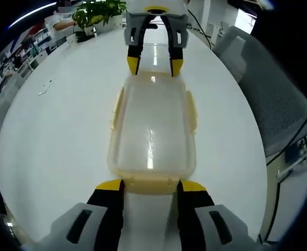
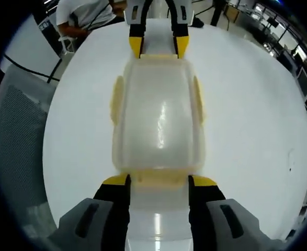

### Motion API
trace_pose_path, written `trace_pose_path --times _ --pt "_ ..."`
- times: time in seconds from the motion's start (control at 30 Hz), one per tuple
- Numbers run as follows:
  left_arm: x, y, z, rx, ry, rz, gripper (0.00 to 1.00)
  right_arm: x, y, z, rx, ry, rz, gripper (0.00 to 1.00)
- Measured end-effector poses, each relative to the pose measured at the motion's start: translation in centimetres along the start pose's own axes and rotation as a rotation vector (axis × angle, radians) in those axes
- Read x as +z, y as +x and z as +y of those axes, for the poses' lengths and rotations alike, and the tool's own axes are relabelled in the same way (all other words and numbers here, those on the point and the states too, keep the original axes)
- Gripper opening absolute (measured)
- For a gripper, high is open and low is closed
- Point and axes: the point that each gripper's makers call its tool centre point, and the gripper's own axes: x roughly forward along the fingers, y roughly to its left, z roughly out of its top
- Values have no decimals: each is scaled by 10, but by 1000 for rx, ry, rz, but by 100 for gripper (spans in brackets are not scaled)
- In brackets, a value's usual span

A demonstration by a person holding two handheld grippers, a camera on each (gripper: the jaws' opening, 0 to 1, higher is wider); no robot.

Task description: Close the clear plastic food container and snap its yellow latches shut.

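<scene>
The clear plastic food container [image 1: 152, 130] lies lengthwise on a white table [image 1: 59, 136] with its lid on. Yellow side latches [image 1: 192, 110] sit along its long edges. The yellow end latch [image 1: 152, 184] lies between the tips of my left gripper [image 1: 151, 186], which is open. At the far end my right gripper [image 1: 155, 61] straddles the other end. In the right gripper view the container [image 2: 157, 112] runs away from me. My right gripper [image 2: 158, 181] is open around the near end latch [image 2: 158, 177], and the left gripper [image 2: 158, 46] faces it.
A potted plant [image 1: 98, 13] stands at the table's far end. A grey mesh chair [image 1: 271, 94] sits beside the table, and the chair [image 2: 17, 136] also appears in the right gripper view. A person [image 2: 85, 13] sits beyond the table. A small object [image 1: 44, 89] lies on the table.
</scene>
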Motion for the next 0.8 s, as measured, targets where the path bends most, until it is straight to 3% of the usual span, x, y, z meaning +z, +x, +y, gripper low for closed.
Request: trace_pose_path --times 0.8 --pt "0 -2 -6 1 -21 17 32 3 -1 6 20 13 -6 35"
